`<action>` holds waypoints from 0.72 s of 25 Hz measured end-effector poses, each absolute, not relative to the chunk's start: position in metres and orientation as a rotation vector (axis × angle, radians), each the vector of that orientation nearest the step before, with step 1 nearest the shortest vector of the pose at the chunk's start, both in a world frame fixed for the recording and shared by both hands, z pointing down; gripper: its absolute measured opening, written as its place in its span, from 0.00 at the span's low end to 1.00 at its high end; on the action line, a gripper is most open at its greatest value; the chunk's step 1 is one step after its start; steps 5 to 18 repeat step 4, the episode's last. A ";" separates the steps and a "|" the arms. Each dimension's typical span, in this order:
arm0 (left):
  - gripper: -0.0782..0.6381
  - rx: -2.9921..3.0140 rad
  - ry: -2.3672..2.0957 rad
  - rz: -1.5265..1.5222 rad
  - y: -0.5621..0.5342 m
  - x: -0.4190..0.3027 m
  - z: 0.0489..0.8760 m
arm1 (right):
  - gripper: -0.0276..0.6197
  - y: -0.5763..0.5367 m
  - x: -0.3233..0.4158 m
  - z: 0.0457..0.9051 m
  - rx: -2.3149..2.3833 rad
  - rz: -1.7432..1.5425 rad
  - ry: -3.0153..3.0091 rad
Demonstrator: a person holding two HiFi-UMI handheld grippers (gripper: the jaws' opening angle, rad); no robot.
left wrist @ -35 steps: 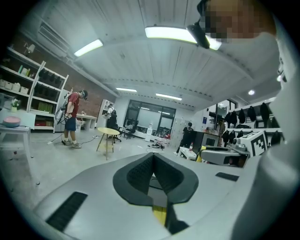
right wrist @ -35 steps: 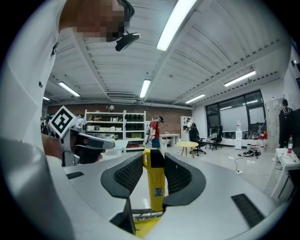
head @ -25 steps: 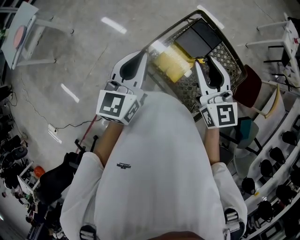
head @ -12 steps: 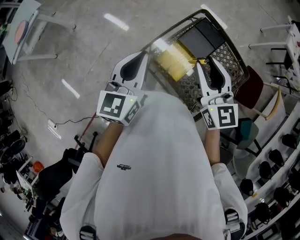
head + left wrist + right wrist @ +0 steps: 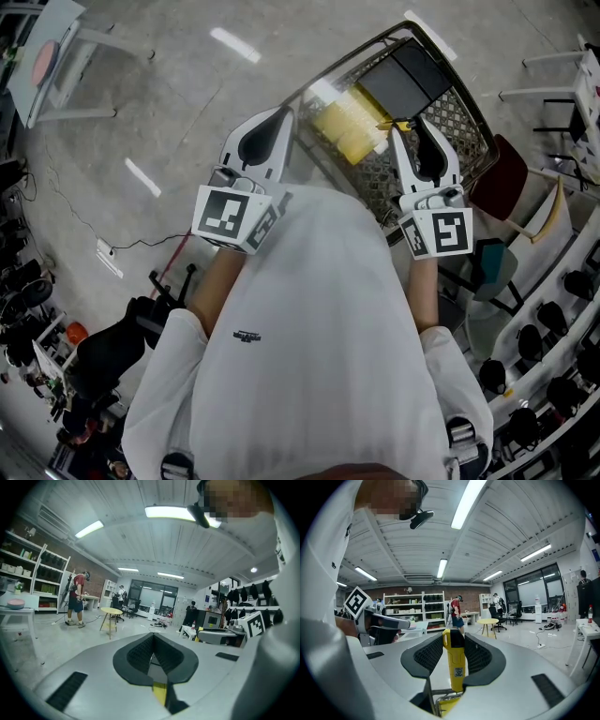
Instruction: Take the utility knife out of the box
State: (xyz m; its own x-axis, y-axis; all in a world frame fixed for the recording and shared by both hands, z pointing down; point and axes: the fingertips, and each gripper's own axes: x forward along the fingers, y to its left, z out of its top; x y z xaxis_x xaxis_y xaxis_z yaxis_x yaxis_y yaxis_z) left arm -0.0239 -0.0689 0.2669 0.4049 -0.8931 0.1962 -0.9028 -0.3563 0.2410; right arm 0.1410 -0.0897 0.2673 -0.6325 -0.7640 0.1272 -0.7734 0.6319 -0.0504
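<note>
Yellow utility knife, black at its tip, stands upright between the jaws of the right gripper, both ribbed pads pressed against its sides; a firm grip by the look of it. In the head view this gripper hovers over the near edge of the wire basket, with a sliver of the knife showing at its tip, apart from the black box lying further in beside a yellow bundle. Left gripper has its jaws together and nothing between them; it sits just outside the basket's left corner. Judgement: the knife appears lifted clear of the box, so the extraction looks essentially done. What remains, if anything, is carrying it away from the basket and setting it down.
</note>
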 end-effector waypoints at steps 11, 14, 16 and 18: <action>0.11 2.364 -1.565 0.059 -0.070 -0.021 0.266 | 0.25 -0.091 0.144 0.267 1.309 0.163 -2.769; 0.11 2.364 -1.565 0.059 -0.070 -0.021 0.266 | 0.25 -0.091 0.144 0.267 1.309 0.163 -2.769; 0.11 2.364 -1.565 0.059 -0.070 -0.021 0.266 | 0.25 -0.091 0.144 0.267 1.309 0.163 -2.769; 0.11 2.364 -1.565 0.059 -0.070 -0.021 0.266 | 0.25 -0.091 0.144 0.267 1.309 0.163 -2.769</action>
